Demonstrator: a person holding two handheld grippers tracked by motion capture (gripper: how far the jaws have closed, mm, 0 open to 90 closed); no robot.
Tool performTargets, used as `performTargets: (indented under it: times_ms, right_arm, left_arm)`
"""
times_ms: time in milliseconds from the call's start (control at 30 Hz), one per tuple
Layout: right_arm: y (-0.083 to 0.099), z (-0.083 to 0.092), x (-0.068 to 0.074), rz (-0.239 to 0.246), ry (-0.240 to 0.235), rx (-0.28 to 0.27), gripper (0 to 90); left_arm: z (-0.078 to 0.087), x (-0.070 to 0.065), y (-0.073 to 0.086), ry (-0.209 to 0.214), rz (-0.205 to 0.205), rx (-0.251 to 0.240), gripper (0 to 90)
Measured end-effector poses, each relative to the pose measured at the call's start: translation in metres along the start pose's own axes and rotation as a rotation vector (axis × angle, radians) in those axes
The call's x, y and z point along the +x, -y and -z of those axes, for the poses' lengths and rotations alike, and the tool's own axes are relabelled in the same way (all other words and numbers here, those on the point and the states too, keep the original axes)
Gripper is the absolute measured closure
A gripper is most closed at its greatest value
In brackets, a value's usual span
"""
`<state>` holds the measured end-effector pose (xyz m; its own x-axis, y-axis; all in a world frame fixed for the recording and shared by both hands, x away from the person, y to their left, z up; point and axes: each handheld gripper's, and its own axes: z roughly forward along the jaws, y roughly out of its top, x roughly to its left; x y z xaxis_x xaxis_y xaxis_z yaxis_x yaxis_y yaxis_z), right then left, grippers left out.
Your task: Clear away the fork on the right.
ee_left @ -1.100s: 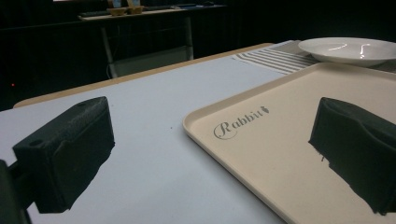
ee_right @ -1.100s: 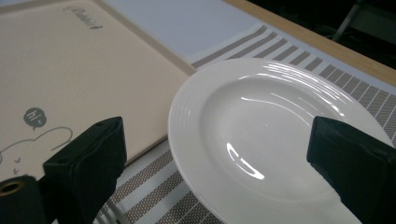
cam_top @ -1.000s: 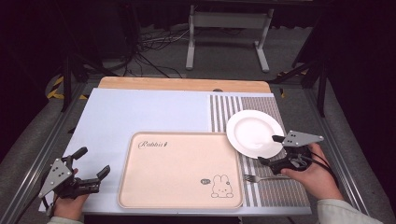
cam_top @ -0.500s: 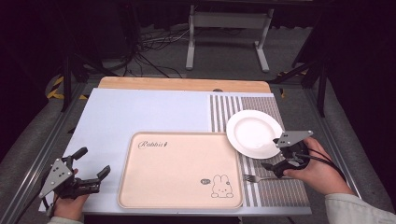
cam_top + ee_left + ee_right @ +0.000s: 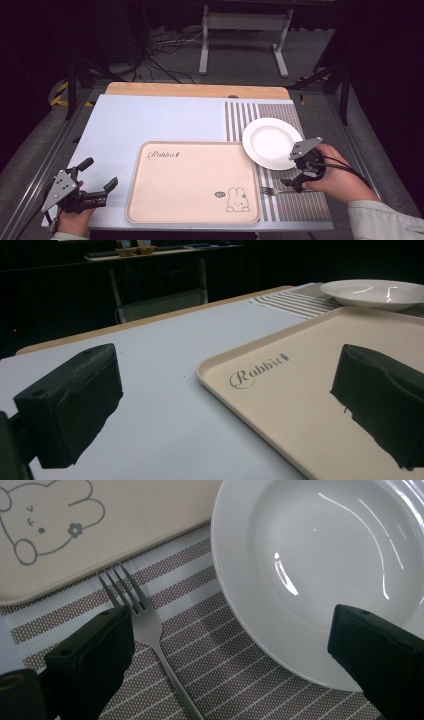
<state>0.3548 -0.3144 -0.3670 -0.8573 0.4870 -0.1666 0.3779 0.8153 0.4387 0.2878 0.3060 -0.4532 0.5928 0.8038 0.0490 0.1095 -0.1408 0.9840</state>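
A white plate [image 5: 271, 142] rests on the striped mat [image 5: 300, 202], right of the beige rabbit tray [image 5: 192, 182]. A metal fork [image 5: 276, 190] lies on the mat just below the plate, tines toward the tray. My right gripper [image 5: 290, 171] is open, hovering low over the plate's near rim and the fork. In the right gripper view the fork [image 5: 145, 625] lies beside one jaw and the plate [image 5: 320, 565] beside the other, with my right gripper [image 5: 232, 630] holding nothing. My left gripper [image 5: 98, 174] is open and empty at the front left, beside the tray's [image 5: 325, 405] left edge.
A light blue mat [image 5: 150, 120] covers the left and middle of the table, with a wooden strip [image 5: 195, 90] along its far edge. Metal rails [image 5: 30, 170] run along both sides. Stands and cables sit on the dark floor beyond.
My right gripper has shifted slightly left, closer to the fork and the plate's near rim. The left gripper has not moved.
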Motion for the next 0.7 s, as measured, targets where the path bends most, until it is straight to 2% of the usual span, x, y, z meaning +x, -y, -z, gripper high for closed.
performTargets:
  times_ms: [133,333,433,467,567,700]
  right_arm:
    - [-0.003,-0.004,0.0,0.037,-0.017,0.052,5.3]
    - [-0.005,-0.008,-0.001,0.048,-0.033,0.098,5.3]
    - [-0.005,-0.012,0.0,0.06,-0.054,0.118,5.5]
    - [-0.005,-0.013,0.001,0.065,-0.079,0.14,5.4]
    - [-0.004,-0.014,0.001,0.075,-0.085,0.156,5.4]
    - [-0.004,-0.015,0.0,0.079,-0.1,0.148,5.4]
  left_arm:
    - [0.0,0.0,0.0,0.0,-0.001,-0.003,0.5]
    - [0.0,0.0,0.0,0.002,0.001,-0.002,0.5]
    - [0.0,0.0,0.0,0.001,0.004,-0.003,0.5]
    - [0.0,0.0,0.0,0.001,0.005,-0.004,0.5]
    - [0.0,0.001,0.0,0.0,0.002,-0.005,0.5]
    - [0.0,0.001,0.0,0.001,0.004,-0.003,0.5]
